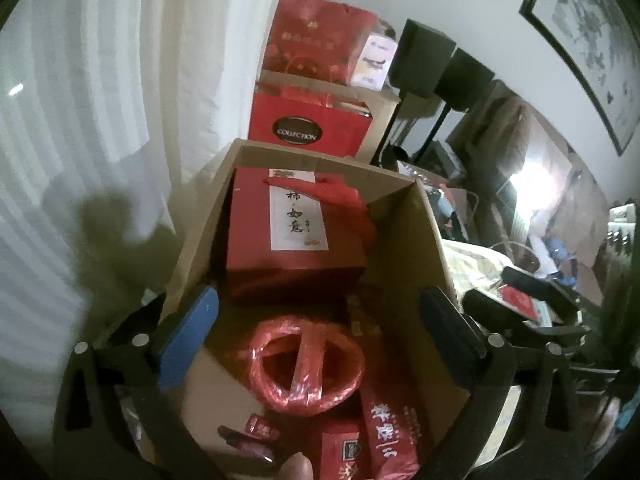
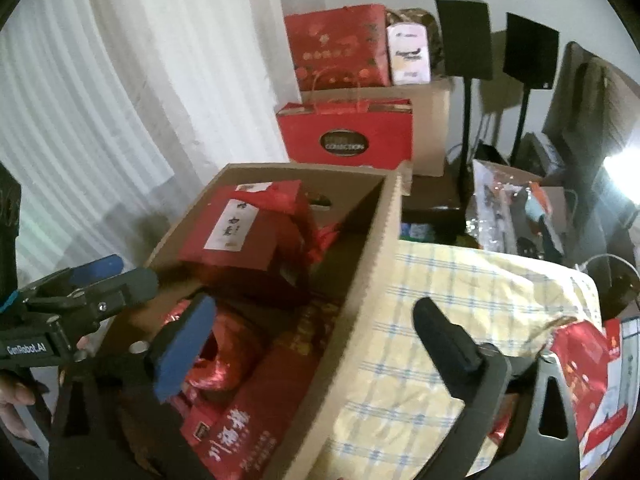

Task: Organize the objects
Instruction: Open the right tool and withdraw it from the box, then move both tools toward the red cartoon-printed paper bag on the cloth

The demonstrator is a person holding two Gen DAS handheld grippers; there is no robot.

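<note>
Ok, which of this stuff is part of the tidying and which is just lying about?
In play, as far as I can judge:
- cardboard box
- red gift box inside it
- red ring bundle inside it
- red packets inside it
- left gripper, right gripper, both open

Just lying about:
- COLLECTION bag
- checked cloth
- black speakers

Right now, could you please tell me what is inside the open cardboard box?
The cardboard box holds a red gift box with a white label, a red ring-shaped coil and red printed packets. Whatever lies beneath them, on the box floor, is covered.
</note>
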